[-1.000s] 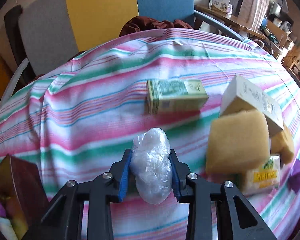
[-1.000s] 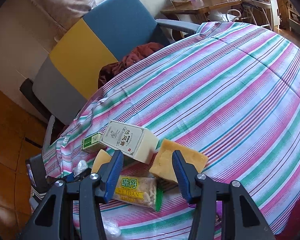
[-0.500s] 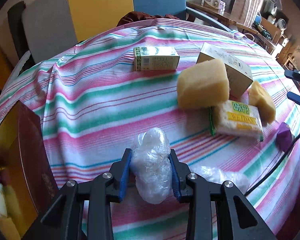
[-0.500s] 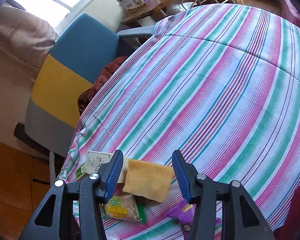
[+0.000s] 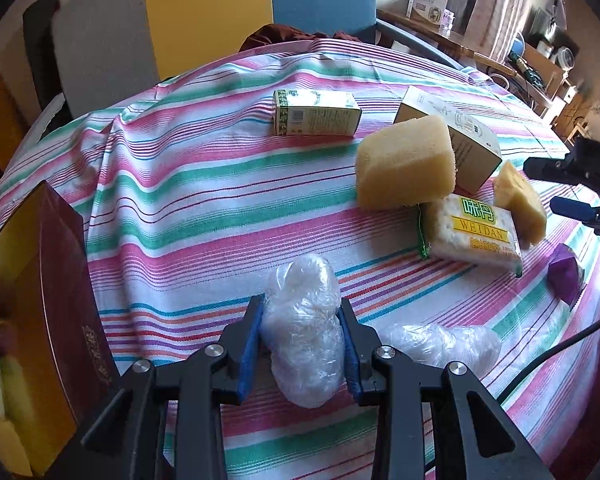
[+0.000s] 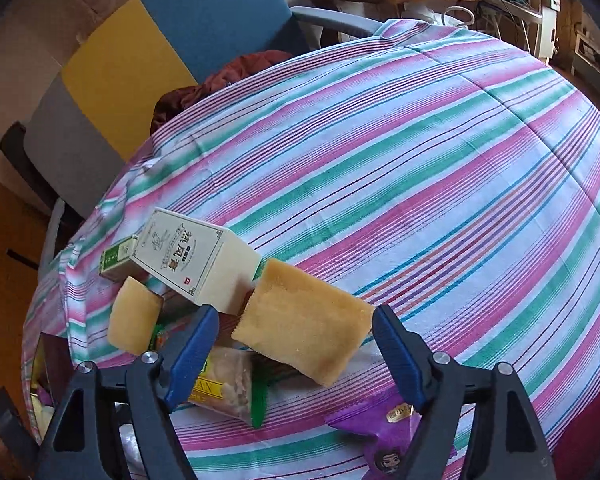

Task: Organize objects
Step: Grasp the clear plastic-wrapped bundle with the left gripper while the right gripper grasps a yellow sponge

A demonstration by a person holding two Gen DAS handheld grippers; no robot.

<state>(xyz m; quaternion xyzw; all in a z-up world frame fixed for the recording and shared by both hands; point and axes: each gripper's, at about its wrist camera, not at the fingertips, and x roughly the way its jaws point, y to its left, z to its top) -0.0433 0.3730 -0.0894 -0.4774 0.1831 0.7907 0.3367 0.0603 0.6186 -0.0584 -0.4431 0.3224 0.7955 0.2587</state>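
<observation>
My left gripper (image 5: 302,312) is shut on a clear plastic-wrapped bundle (image 5: 304,332), held just above the striped tablecloth (image 5: 204,200). A second wrapped bundle (image 5: 440,344) lies to its right. My right gripper (image 6: 296,324) is open above a yellow sponge (image 6: 304,328), which sits between the jaws without touching them; that gripper also shows in the left wrist view (image 5: 580,192). Nearby lie a larger sponge (image 5: 404,164), a WEIDAN cracker pack (image 5: 472,232), a white box (image 6: 192,252), a green box (image 5: 316,114) and a purple packet (image 6: 384,428).
An open dark-red box (image 5: 40,300) with a gold inside holds small items at the table's left edge. A grey, yellow and blue chair (image 6: 140,60) with dark red cloth (image 6: 220,84) stands behind the table. Shelves and clutter stand at the far right.
My left gripper has pulled back and left with the bundle, bringing the red box into view. My right gripper has shifted over the small sponge, still open.
</observation>
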